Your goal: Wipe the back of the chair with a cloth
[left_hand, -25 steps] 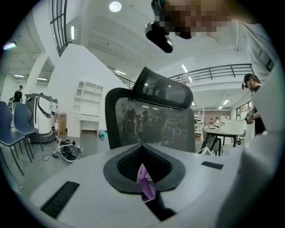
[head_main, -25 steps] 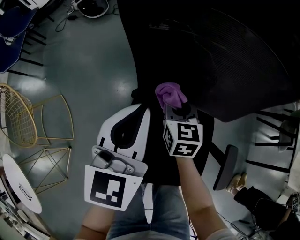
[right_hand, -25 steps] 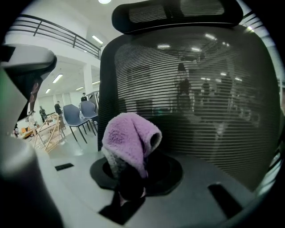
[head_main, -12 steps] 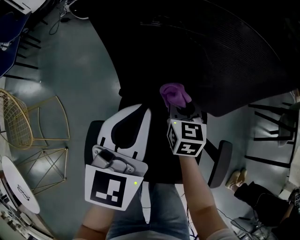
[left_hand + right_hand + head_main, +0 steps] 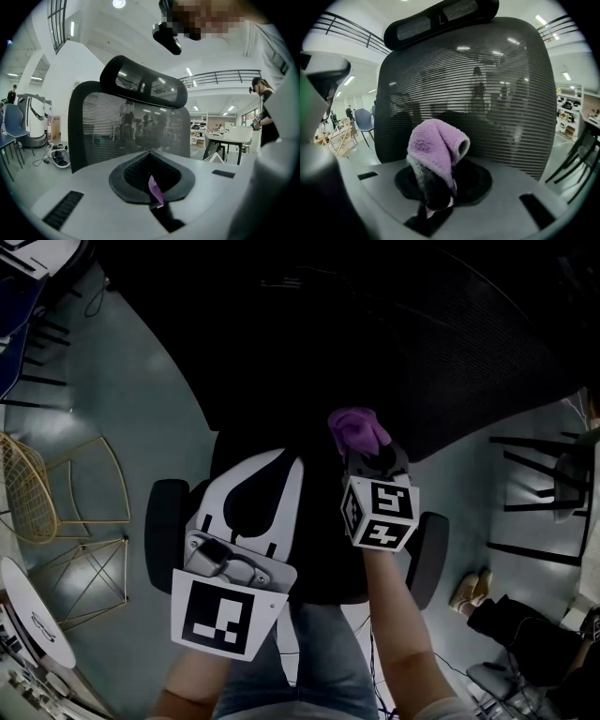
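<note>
The black mesh chair back [image 5: 450, 352] fills the top of the head view. It also stands upright in front of both grippers, with its headrest [image 5: 145, 86] on top. A purple fleece cloth [image 5: 356, 430] is bunched in my right gripper [image 5: 364, 448], which is shut on it just below the back's lower edge. In the right gripper view the cloth [image 5: 436, 150] rises from the jaws in front of the mesh [image 5: 497, 89]; whether it touches is unclear. My left gripper [image 5: 277, 462] hangs lower left, shut, short of the chair back [image 5: 126, 126]. A thin purple sliver shows in its gap.
The chair's two armrests [image 5: 164, 535] [image 5: 427, 559] flank my arms. A gold wire chair [image 5: 37, 493] and a round white table [image 5: 28, 606] stand at the left. Black chair legs [image 5: 544, 493] are at the right. A person [image 5: 265, 108] stands by a table [image 5: 232, 136].
The chair back now fills more of the head view's top, and both armrests have come into sight. My right gripper with the cloth has shifted slightly right. The left gripper has stayed put.
</note>
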The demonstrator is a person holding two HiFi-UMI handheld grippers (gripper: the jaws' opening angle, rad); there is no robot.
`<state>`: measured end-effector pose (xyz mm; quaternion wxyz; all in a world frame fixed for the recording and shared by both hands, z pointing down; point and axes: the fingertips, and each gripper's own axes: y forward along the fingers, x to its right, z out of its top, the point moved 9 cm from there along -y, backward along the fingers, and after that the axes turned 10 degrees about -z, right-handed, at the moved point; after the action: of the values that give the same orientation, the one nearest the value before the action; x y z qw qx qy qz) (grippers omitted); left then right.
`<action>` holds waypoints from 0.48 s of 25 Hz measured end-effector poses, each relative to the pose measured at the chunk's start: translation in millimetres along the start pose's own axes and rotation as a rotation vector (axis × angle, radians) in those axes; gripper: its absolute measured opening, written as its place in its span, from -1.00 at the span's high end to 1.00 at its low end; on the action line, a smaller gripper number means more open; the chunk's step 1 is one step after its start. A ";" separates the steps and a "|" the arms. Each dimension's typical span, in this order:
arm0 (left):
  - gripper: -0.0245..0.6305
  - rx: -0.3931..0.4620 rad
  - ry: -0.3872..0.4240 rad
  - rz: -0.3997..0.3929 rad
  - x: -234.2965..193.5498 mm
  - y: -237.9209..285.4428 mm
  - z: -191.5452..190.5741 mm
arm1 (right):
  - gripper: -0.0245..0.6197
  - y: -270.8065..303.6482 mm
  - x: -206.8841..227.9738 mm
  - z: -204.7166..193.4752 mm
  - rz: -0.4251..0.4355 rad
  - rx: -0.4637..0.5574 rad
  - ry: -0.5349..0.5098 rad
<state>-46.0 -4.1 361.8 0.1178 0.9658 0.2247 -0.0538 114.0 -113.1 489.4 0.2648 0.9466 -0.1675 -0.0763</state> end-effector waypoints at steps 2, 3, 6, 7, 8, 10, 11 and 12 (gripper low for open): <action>0.89 0.000 0.003 -0.006 6.6 5.6 -0.1 | 0.63 -1.5 8.3 -2.2 -0.004 -0.002 0.008; 0.89 0.001 0.004 -0.008 9.2 8.3 -0.3 | 0.63 -2.2 12.1 -3.2 -0.006 -0.003 0.011; 0.89 0.001 0.004 -0.012 15.6 16.3 -1.1 | 0.63 -4.0 23.0 -6.1 -0.013 -0.008 0.020; 0.89 0.001 0.004 -0.014 17.8 19.0 -1.1 | 0.63 -4.6 26.5 -7.2 -0.015 -0.010 0.021; 0.89 0.001 0.005 -0.017 20.2 21.7 -1.0 | 0.63 -5.2 29.9 -8.3 -0.016 -0.011 0.021; 0.89 0.000 0.008 -0.022 24.7 26.8 -0.9 | 0.63 -6.6 36.2 -10.3 -0.018 -0.012 0.021; 0.89 -0.001 0.010 -0.025 26.5 28.9 -0.9 | 0.63 -7.4 38.9 -11.0 -0.021 -0.012 0.022; 0.89 -0.003 0.012 -0.027 27.9 30.8 -1.0 | 0.63 -8.2 41.6 -11.5 -0.024 -0.012 0.025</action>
<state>-7.3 -18.9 364.6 0.1170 0.9628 0.2385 -0.0493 157.7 -115.9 492.5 0.2715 0.9478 -0.1523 -0.0685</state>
